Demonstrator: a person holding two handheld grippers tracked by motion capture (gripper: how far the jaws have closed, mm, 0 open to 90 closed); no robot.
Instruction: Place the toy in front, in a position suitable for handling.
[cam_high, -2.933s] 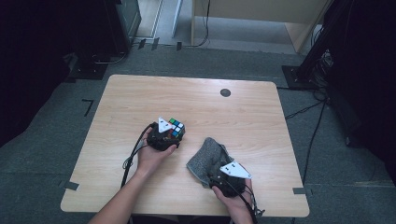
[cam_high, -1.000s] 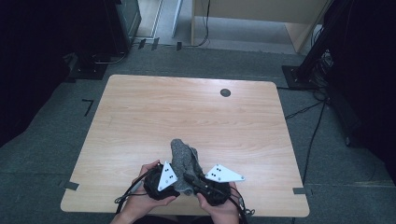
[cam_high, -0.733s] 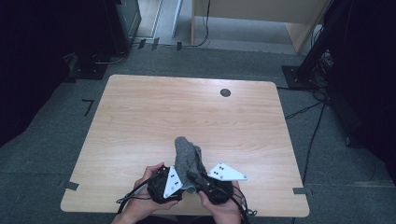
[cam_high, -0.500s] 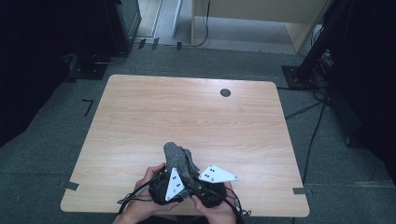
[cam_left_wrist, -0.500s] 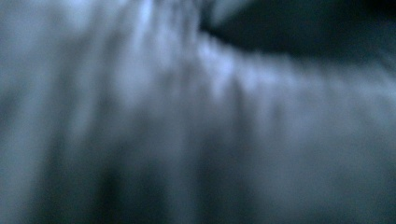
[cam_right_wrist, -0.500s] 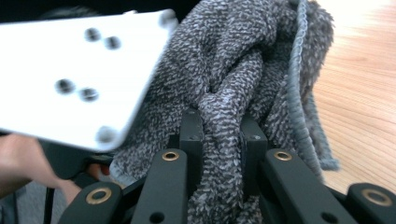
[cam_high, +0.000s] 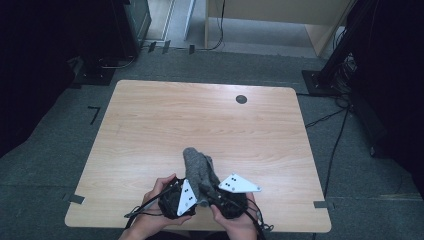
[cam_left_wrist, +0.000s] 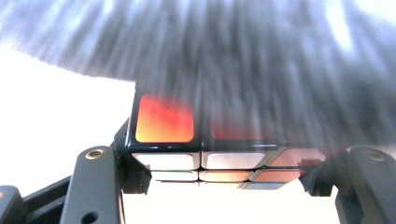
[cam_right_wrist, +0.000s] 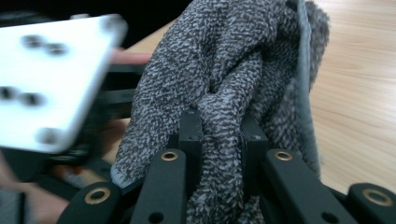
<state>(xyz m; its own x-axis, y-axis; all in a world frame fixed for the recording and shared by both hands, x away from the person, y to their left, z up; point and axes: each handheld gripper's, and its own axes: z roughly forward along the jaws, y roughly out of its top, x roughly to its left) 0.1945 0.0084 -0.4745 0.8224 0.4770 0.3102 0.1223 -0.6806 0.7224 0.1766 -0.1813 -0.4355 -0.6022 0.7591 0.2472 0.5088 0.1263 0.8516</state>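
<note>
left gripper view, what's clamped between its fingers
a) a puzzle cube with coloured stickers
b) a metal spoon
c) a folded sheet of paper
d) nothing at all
a: in the left gripper view the puzzle cube sits squeezed between the two black fingers of the left gripper, orange and white stickers showing, with the grey cloth draped over its top.

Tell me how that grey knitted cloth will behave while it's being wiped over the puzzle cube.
Probably floppy: the grey cloth bunches into folds where the right tongs pinch it. It seems light, since its free end stands up above both hands. Its coarse knit should drag rather than slip, while the cube, clamped in the left tongs, likely stays rigid.
</note>
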